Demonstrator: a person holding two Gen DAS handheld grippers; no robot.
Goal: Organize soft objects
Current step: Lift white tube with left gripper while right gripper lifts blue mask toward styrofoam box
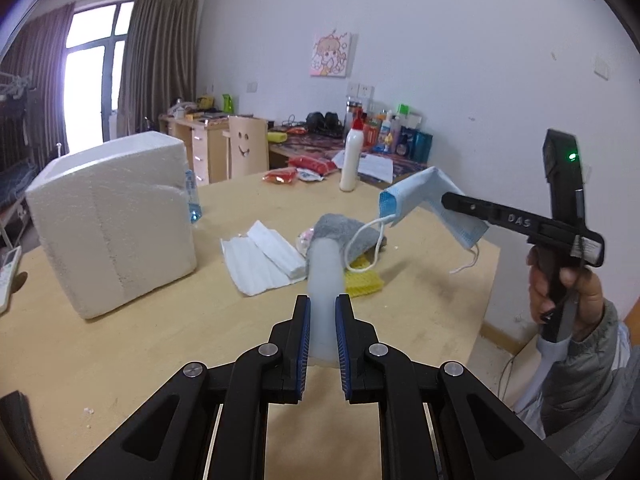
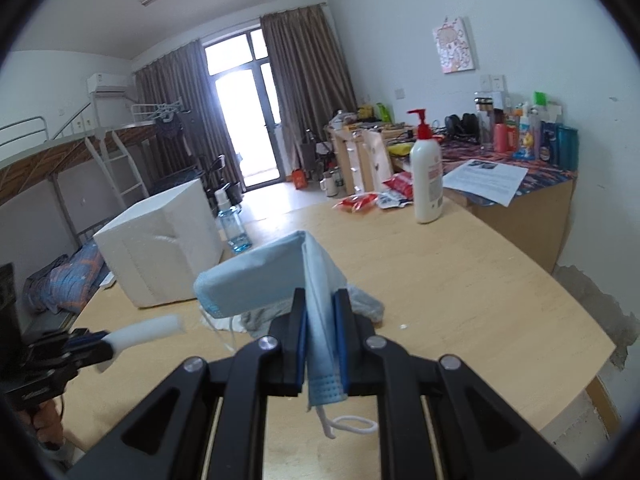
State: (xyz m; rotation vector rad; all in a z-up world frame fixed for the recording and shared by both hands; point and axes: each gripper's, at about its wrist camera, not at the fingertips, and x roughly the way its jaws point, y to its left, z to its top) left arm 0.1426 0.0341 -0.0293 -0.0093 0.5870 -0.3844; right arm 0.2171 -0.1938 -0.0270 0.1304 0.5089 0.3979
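A wooden table [image 1: 120, 340] is carrying a white foam box [image 1: 112, 220]. Above it, the right gripper [image 2: 320, 312] is pinching a folded blue face mask [image 2: 280, 276], and the left gripper [image 1: 322, 312] is clamping a white foam tube [image 1: 324, 280].

- 1 blue face mask [image 2: 276, 276]
- 1 white foam tube [image 1: 325, 280]
- 1 styrofoam box [image 1: 112, 220]
- 1 grey cloth [image 1: 340, 232]
- 1 yellow sponge [image 1: 366, 282]
- 1 lotion pump bottle [image 2: 427, 176]
- 1 blue spray bottle [image 2: 232, 224]
- 2 red snack packs [image 1: 280, 176] [image 1: 314, 164]
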